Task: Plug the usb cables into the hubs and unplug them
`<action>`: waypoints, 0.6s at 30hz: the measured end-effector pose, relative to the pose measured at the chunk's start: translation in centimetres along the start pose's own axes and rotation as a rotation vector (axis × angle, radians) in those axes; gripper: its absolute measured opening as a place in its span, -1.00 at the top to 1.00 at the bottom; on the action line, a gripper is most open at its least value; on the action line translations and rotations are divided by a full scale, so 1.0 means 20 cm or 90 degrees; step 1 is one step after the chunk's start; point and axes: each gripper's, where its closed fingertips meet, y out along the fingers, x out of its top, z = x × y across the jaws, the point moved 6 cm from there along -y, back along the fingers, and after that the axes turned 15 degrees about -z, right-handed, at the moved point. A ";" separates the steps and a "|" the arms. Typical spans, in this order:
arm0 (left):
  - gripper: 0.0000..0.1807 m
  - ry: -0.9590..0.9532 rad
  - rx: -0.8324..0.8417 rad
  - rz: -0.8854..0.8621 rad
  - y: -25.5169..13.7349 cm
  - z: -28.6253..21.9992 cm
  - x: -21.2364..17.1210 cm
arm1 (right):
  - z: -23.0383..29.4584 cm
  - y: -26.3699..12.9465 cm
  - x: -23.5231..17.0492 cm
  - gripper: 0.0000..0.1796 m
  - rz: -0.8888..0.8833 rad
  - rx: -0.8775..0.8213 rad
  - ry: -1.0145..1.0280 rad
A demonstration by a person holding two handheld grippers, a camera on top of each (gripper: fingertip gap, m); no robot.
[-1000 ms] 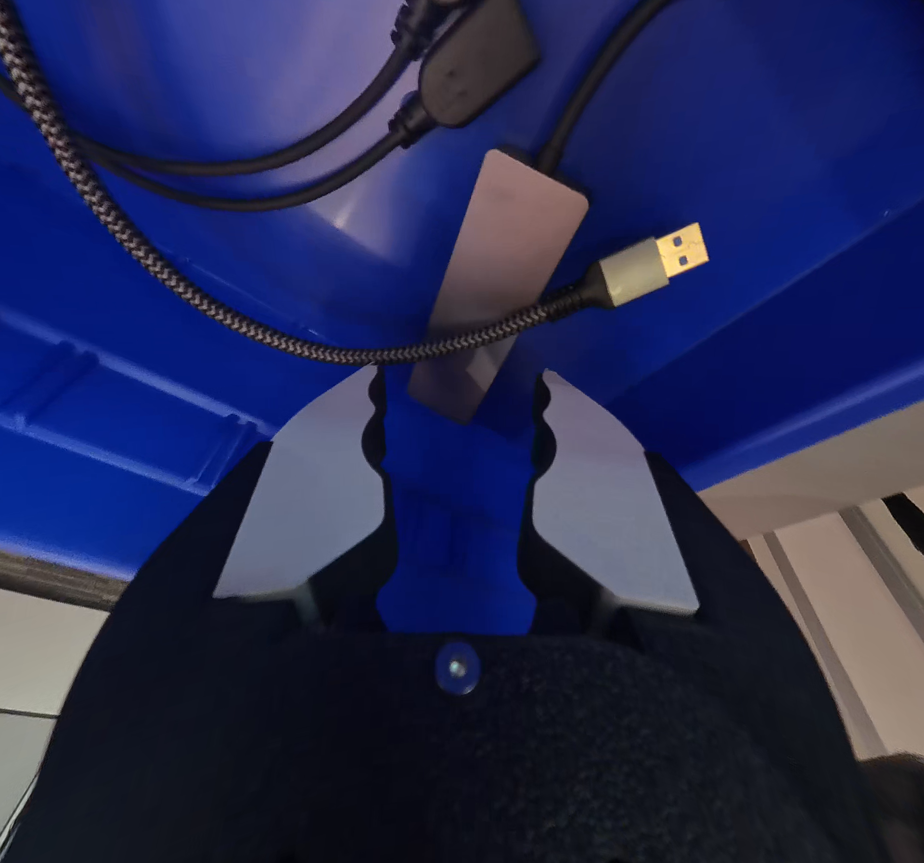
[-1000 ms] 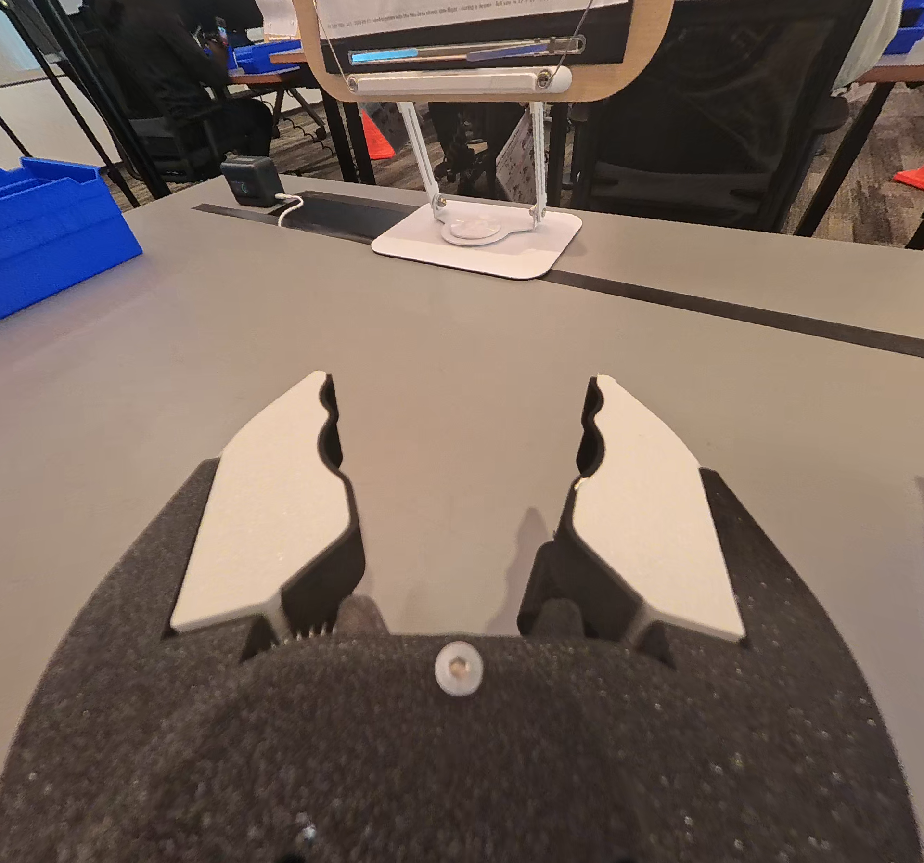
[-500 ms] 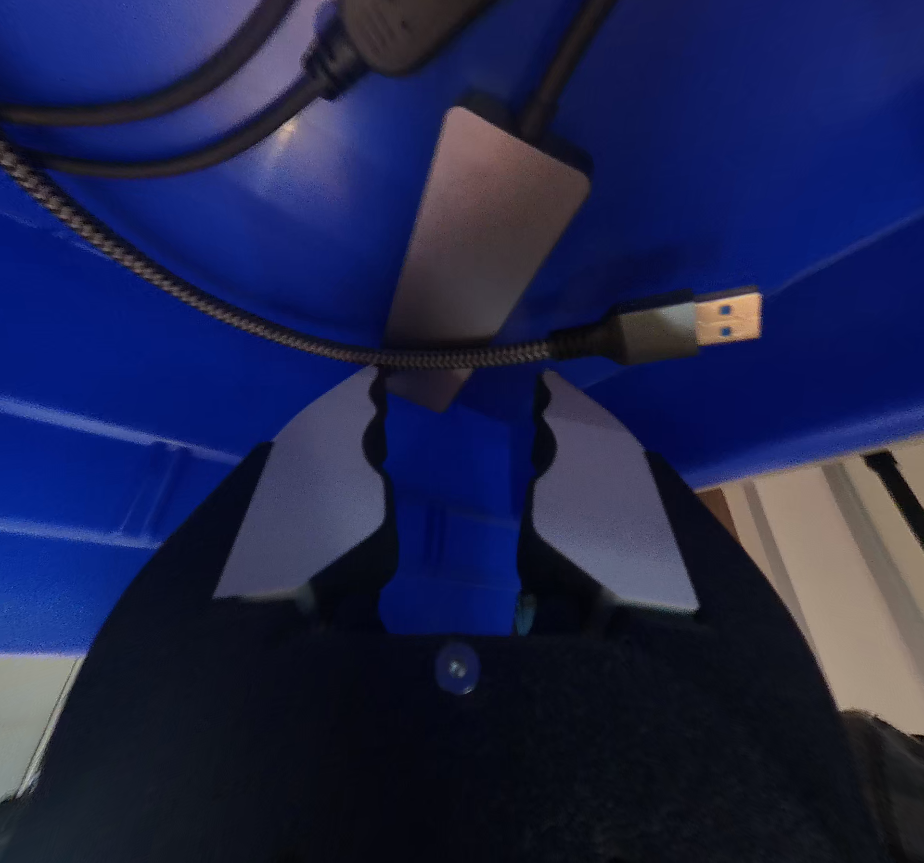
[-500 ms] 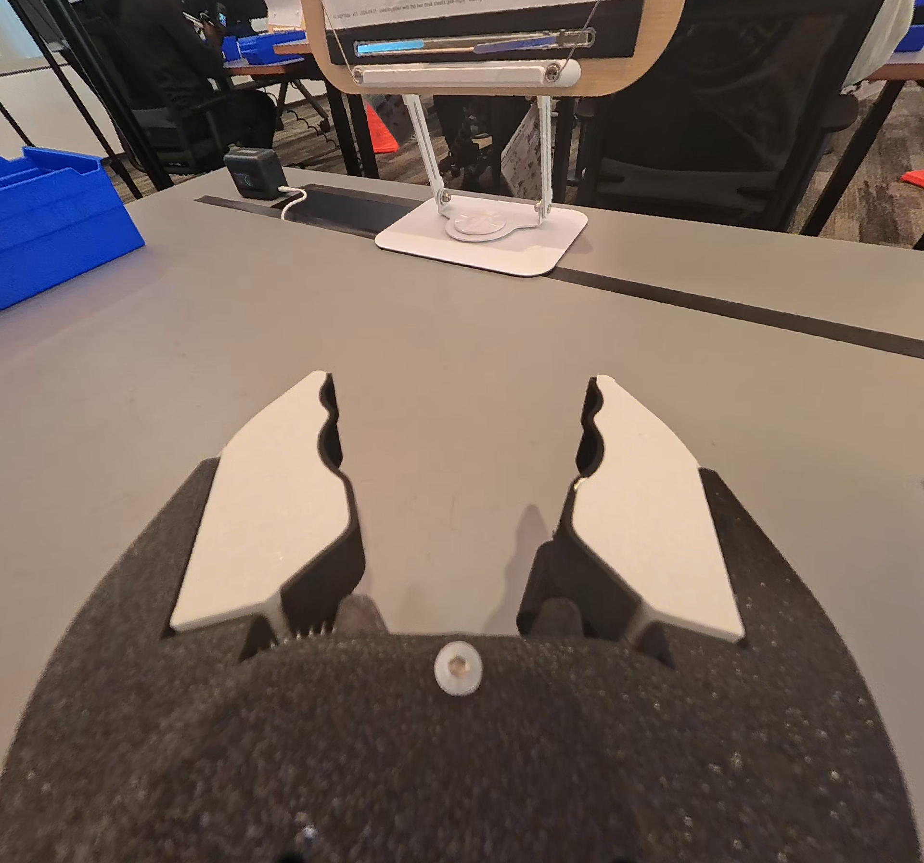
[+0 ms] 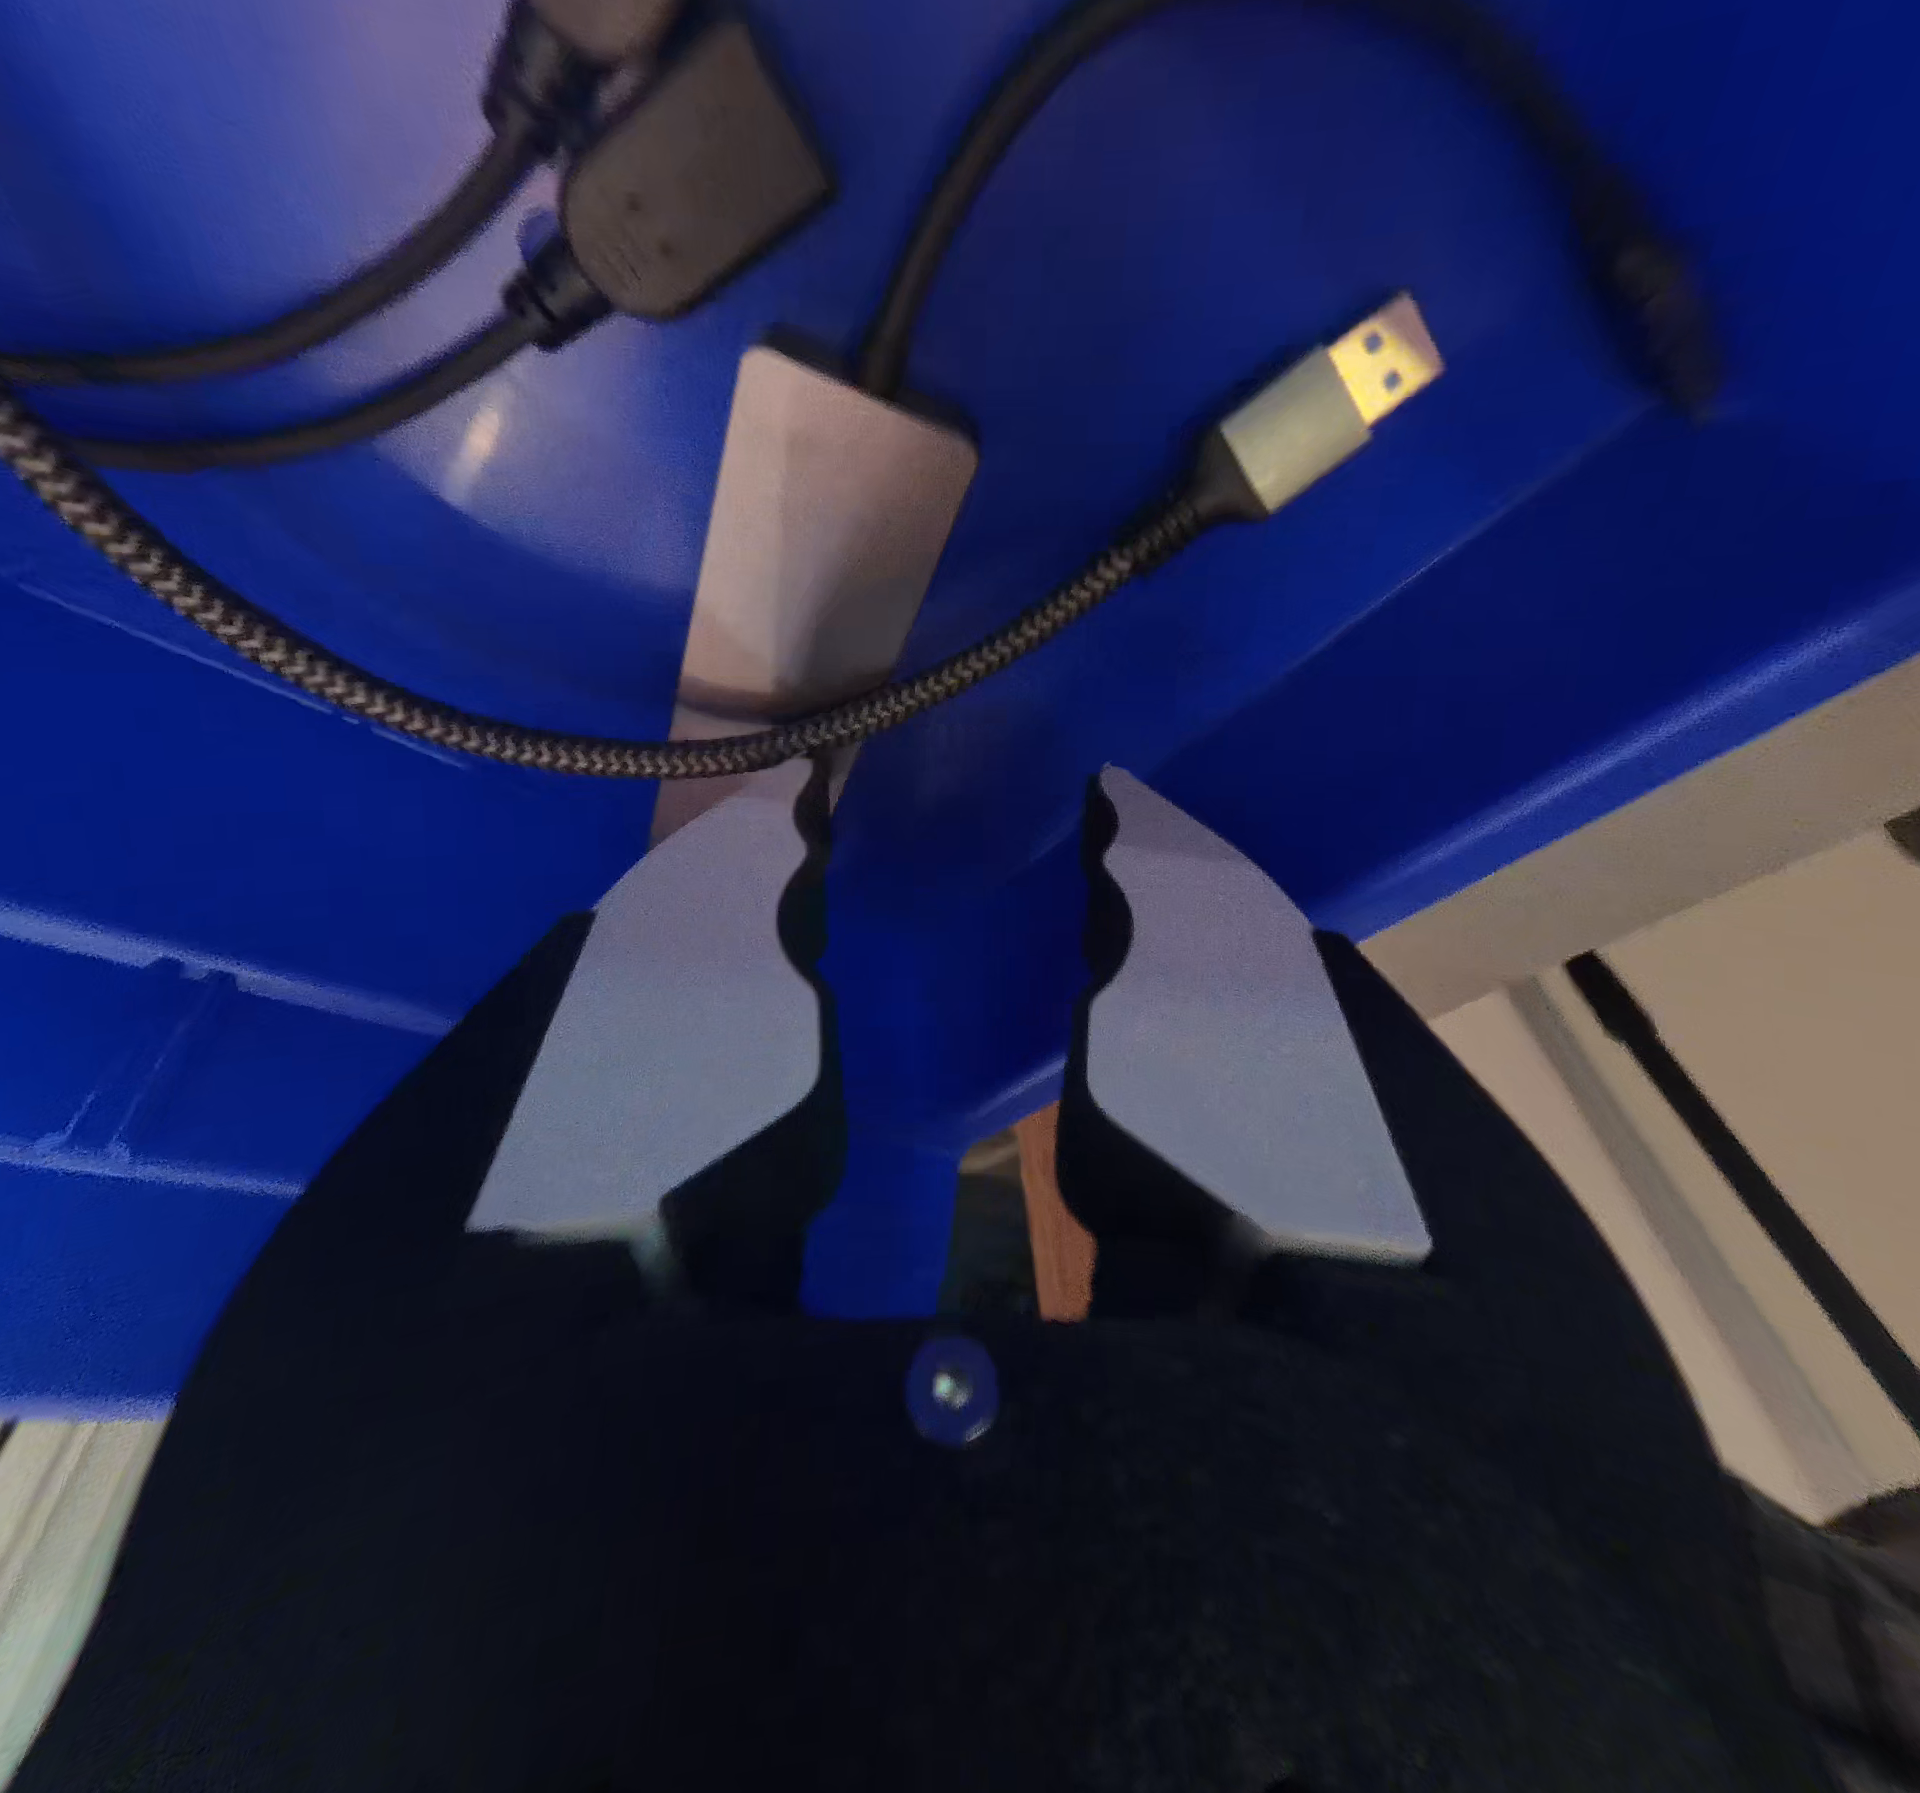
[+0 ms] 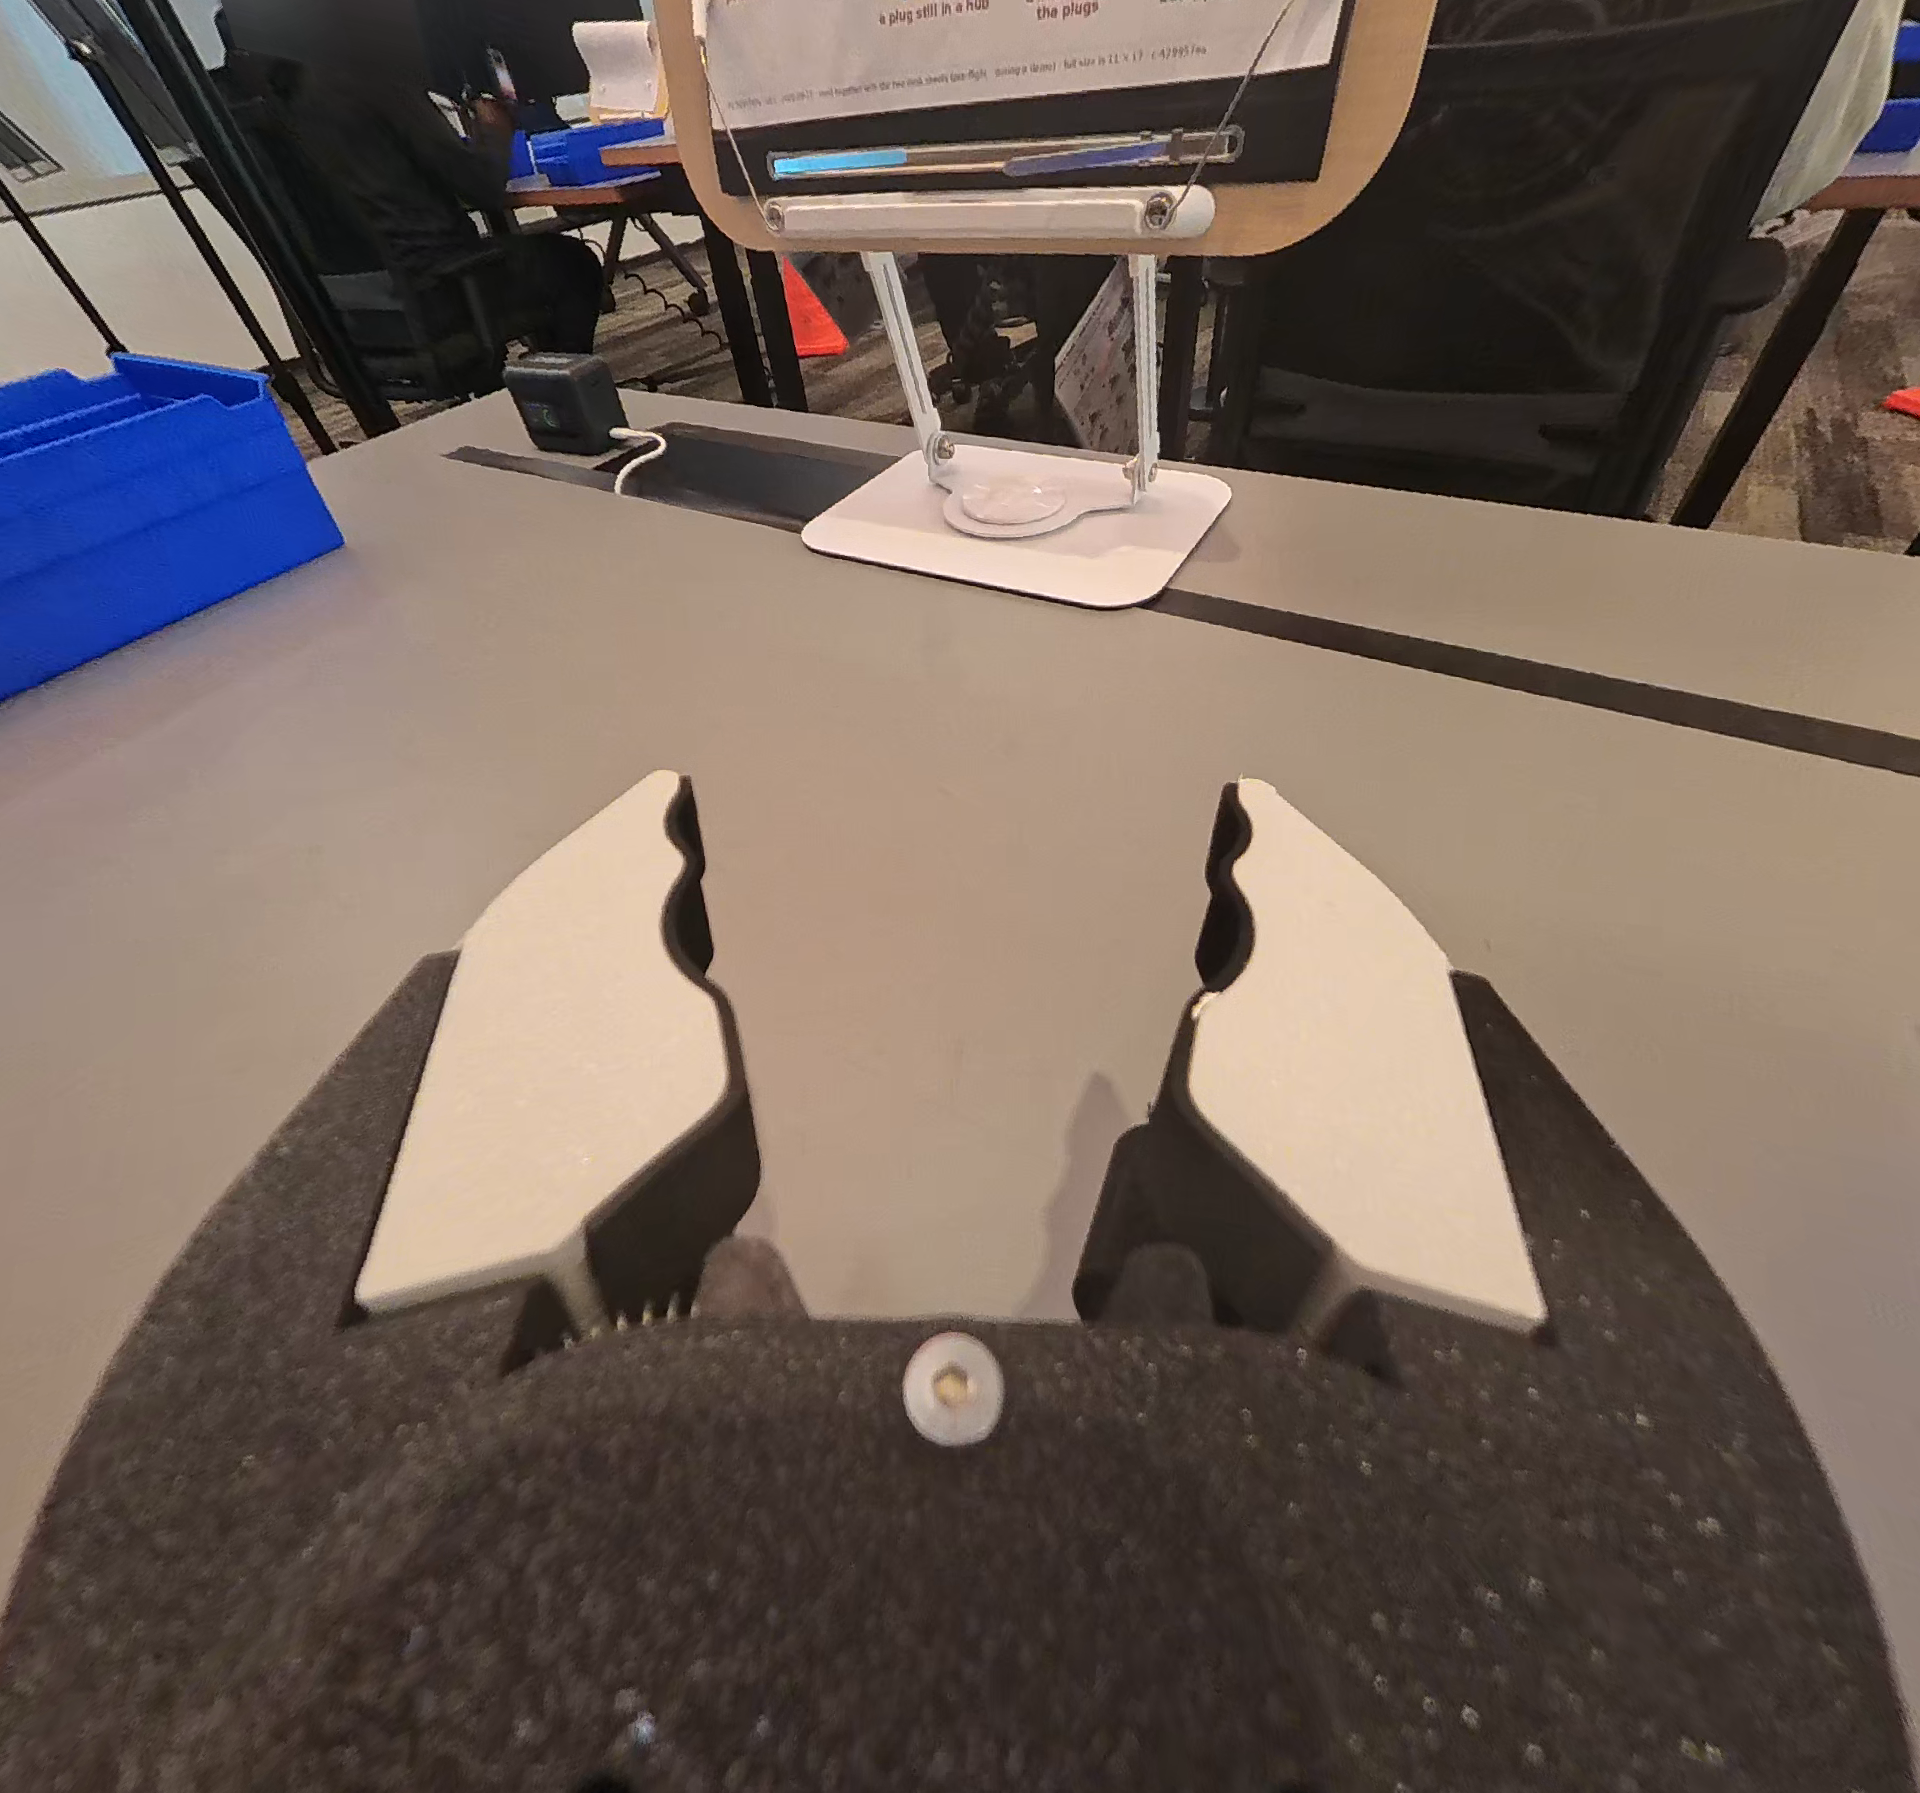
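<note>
In the left wrist view, a slim grey hub (image 5: pixel 831 538) lies in a blue bin (image 5: pixel 1558 133), its black lead (image 5: pixel 1039 112) curling away at the top. A braided cable (image 5: pixel 416 704) crosses over the hub's near end and ends in a grey and gold USB plug (image 5: pixel 1340 403), which lies free at the right. Two black connectors (image 5: pixel 686 216) with black cables lie at the upper left. My left gripper (image 5: pixel 961 798) is open and empty just above the braided cable, near the hub's near end. My right gripper (image 6: pixel 961 787) is open and empty over a grey table (image 6: pixel 935 683).
In the right wrist view, the blue bin (image 6: pixel 135 507) stands at the table's left edge. A white stand (image 6: pixel 1018 528) with an instruction board stands at the back, with a small black device (image 6: pixel 566 413) to its left. Chairs and a seated person are beyond the table. The tips of one gripper are about 70 cm away from the tips of the other.
The left gripper has shifted over the bin; the hub now sits left of its gap and the plug is higher and angled up. The right gripper tipped slightly and stayed open.
</note>
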 end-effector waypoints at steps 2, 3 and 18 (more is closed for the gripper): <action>0.46 -0.008 0.023 -0.019 -0.02 0.01 0.00 | 0.00 0.00 0.00 -0.02 0.001 0.001 0.001; 0.42 -0.011 0.035 -0.011 -0.02 0.02 -0.02 | 0.00 0.00 0.00 -0.02 0.001 0.002 0.000; 0.29 0.033 0.110 0.027 0.02 0.12 -0.03 | 0.00 0.01 -0.01 -0.02 0.006 0.000 0.001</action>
